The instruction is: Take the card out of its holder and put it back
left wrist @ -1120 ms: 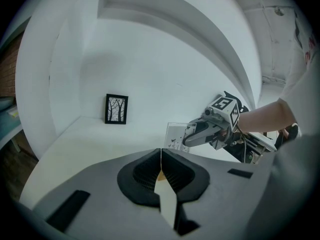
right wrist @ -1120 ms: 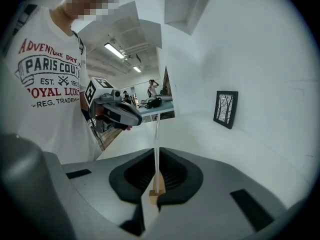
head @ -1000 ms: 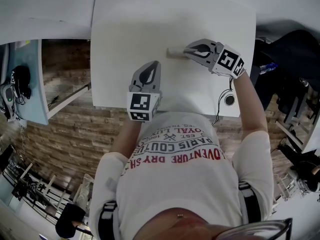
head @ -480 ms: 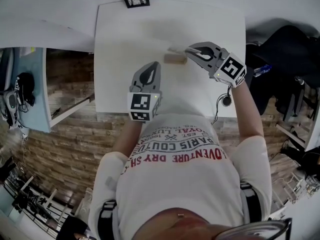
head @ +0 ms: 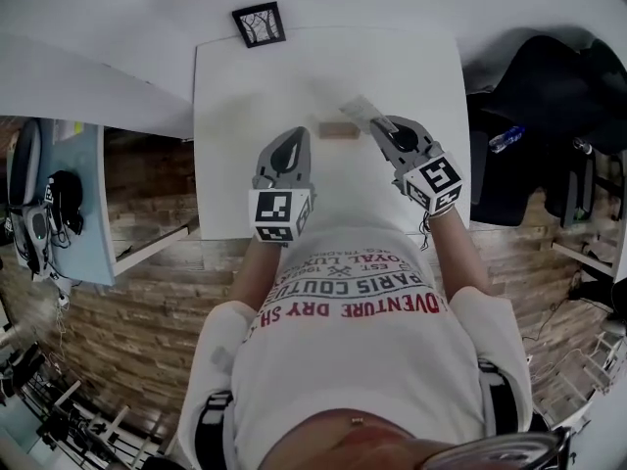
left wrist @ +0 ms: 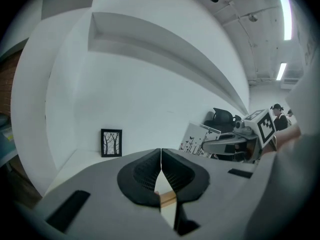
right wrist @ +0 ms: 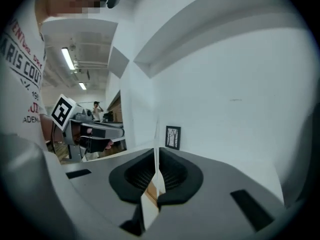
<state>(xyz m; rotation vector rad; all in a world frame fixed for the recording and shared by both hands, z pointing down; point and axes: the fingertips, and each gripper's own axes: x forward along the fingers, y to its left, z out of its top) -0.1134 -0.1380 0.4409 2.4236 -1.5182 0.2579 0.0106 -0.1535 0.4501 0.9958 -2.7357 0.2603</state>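
Item: card [head: 361, 109], white with a small dark printed pattern, out of its holder [head: 338, 130] and pinched edge-on in the closed jaws of the right gripper [head: 378, 123]. It is held in the air just beside the holder's right end and is not touching it. Holder: a short wooden block lying on the table [head: 235, 96], its slot empty as far as can be seen. Left gripper [head: 298, 132]: jaws together with nothing between the pads; it sits near the holder's left end but apart from it, and the wood shows only through the gap under the jaw tips. Progress, as judged: the removal half is done, while the return half — lining the card's edge up with the slot and seating it — is not yet begun. The block is unsteadied, so it could shift when the card goes in. Surface: plain white tabletop, bare except for the holder and a small black picture frame [head: 260, 23] with a tree print, standing at the far edge. Room: white wall with an angled ledge beyond the table, wood-plank floor [head: 147, 282], a pale blue side table [head: 83, 204] on the left carrying dark gear, what looks to be a black chair [head: 549, 106] on the right, and strip lights [left wrist: 286, 14] on the ceiling.
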